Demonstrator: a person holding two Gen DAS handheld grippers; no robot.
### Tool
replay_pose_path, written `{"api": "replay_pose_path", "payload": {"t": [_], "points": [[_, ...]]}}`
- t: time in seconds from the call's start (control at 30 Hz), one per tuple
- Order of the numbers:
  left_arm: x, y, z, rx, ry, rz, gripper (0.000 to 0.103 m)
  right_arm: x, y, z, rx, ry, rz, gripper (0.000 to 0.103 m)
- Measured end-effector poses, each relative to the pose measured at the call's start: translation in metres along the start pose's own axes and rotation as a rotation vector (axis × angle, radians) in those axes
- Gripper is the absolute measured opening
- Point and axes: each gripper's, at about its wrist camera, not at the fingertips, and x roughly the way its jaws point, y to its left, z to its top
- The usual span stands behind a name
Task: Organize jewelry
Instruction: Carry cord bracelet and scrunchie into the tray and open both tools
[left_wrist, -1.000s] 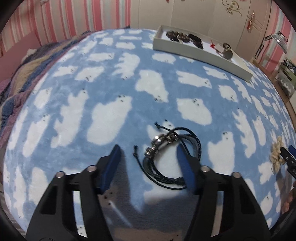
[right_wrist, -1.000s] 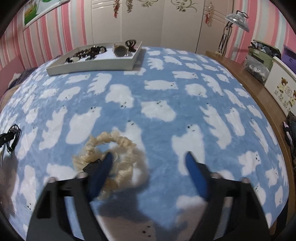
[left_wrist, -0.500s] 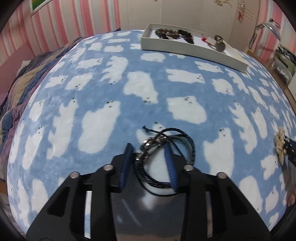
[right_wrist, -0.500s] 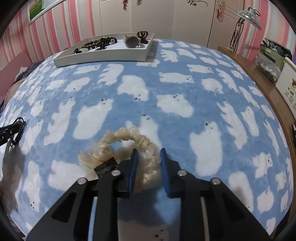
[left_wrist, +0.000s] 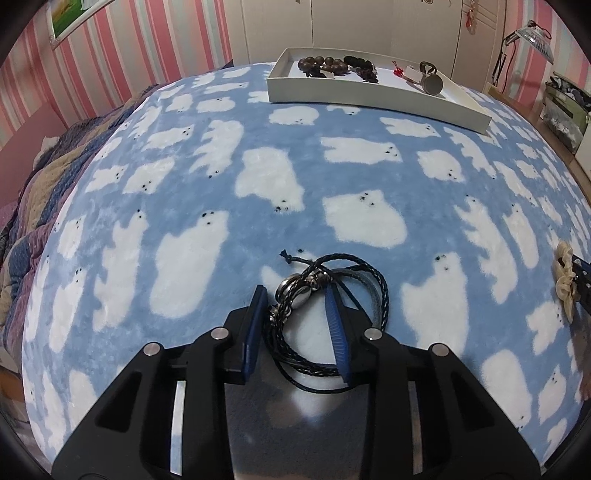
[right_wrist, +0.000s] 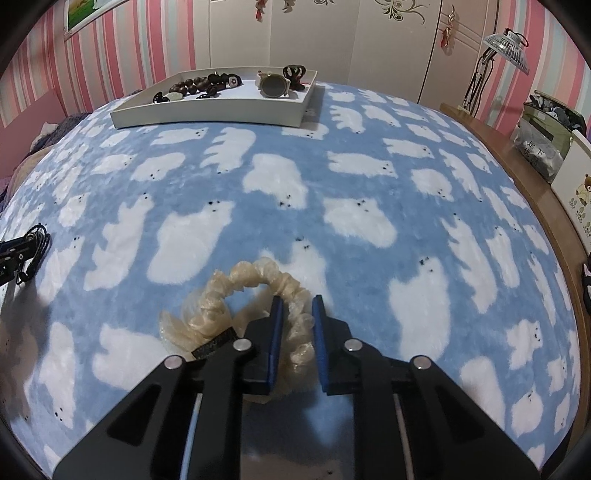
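My left gripper (left_wrist: 295, 295) is closed in on the black braided bracelet (left_wrist: 317, 306), its 2 blue pads pressing the bundle of cords and metal beads from either side. One loop of the cords spills out past the right pad, and a loose knotted end pokes out ahead of the tips. The bracelet sits against the blue blanket (left_wrist: 192, 177) with its white bear pattern; whether it is lifted clear of the fabric, I cannot tell.

My right gripper (right_wrist: 297, 306) is nearly closed, with the jaws pinched narrow on one side of the cream scrunchie (right_wrist: 236, 291). The rest of that ruffled ring curls out ahead and to the left of the pads, with a dark tag (right_wrist: 214, 345) hanging from its near side.

Well beyond both grippers, at the far part of the blanket, lies the white tray (right_wrist: 207, 116). In it I see brown wooden beads (right_wrist: 192, 85), a round watch (right_wrist: 273, 85) and a few darker pieces. From the right view, my left gripper and its bracelet show at the far left edge. A wooden ledge (right_wrist: 517, 173) runs along the blanket's right side.
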Motion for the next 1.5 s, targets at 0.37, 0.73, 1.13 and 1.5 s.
{"api": "replay_pose_path", "payload": {"t": [0.37,0.73,1.13,1.5], "points": [[0.003,0.003,0.009,-0.024,0.020,-0.010,0.015,0.001,-0.003,0.004,0.010,0.000,0.019,0.012],[-0.002,-0.009,0.030,-0.015,0.010,-0.049,0.012,0.003,-0.007,0.026,0.018,-0.015,0.049,0.009],[-0.007,-0.031,0.108,0.039,-0.025,-0.086,0.012,0.007,-0.004,0.113,0.001,-0.106,0.067,0.008],[0.017,-0.033,0.214,0.027,-0.097,-0.086,0.012,0.033,0.014,0.227,0.024,-0.197,0.083,0.008]]}}
